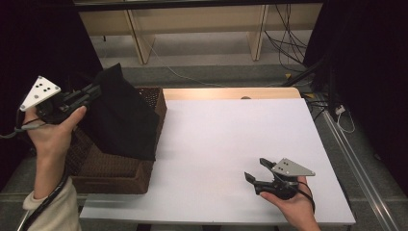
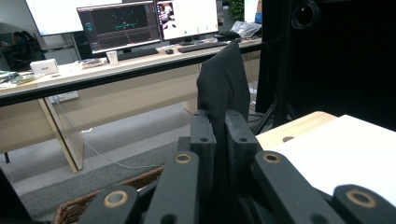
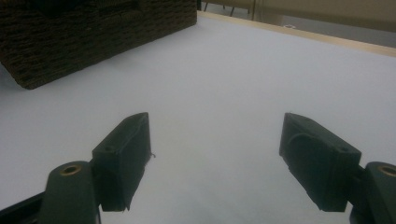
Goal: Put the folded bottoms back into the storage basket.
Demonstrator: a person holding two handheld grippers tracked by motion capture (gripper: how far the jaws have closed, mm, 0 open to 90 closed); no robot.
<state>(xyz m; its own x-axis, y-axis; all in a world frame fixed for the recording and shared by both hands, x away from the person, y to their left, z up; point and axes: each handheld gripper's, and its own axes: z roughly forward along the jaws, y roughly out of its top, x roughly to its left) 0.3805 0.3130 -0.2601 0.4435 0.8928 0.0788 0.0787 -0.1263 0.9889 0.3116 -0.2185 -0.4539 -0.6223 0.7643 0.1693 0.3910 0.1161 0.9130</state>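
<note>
A black cloth [image 1: 126, 118] hangs over the brown wicker basket [image 1: 115, 178] at the table's left. My left gripper [image 1: 95, 90] holds it up by its top corner, jaws shut on the fabric. From the left gripper view the cloth [image 2: 223, 81] rises out from between the closed jaws of that gripper [image 2: 219, 128]. My right gripper [image 1: 255, 169] rests low over the white tabletop [image 1: 231, 139] near the front right. Its jaws stand open with nothing between them, as the right gripper [image 3: 215, 140] view shows above the bare white surface.
The wicker basket [image 3: 93, 32] sits off the white board's left edge. A wooden strip [image 1: 231, 93] borders the board's far side. Beyond it are desk legs and cables on the floor; a desk with monitors [image 2: 121, 25] stands behind.
</note>
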